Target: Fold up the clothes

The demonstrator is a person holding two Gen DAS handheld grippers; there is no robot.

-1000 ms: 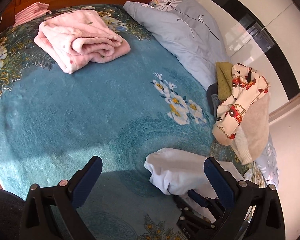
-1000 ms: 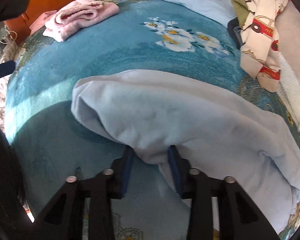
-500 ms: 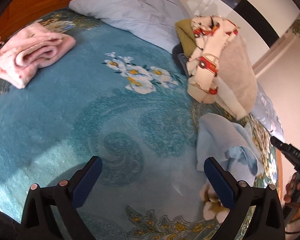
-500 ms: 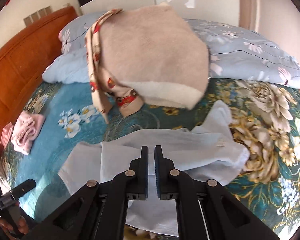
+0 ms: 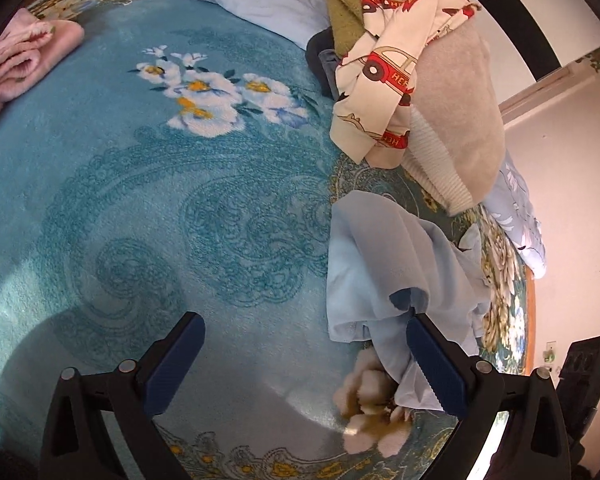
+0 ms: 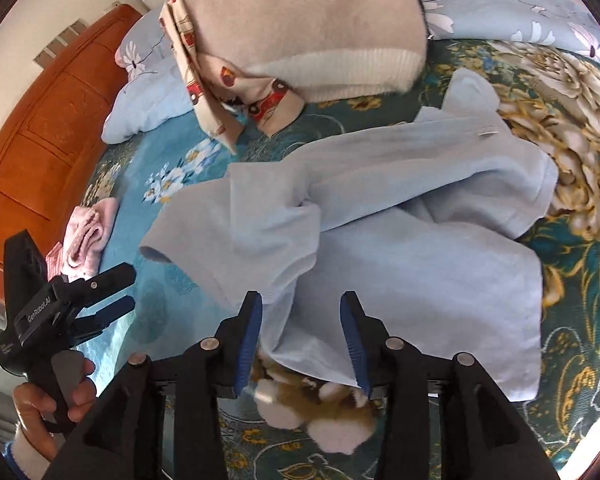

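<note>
Pale blue garment (image 6: 400,216) lies crumpled lengthwise under right gripper (image 6: 302,340), jaws opening, near hem btwn them; left gripper (image 5: 300,364) released, empty, just left

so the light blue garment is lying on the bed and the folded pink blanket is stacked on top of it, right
Not quite. The light blue garment does lie on the bed, but the folded pink blanket is not on top of it: it sits apart, near the wooden headboard. The right wrist view shows this.
</note>
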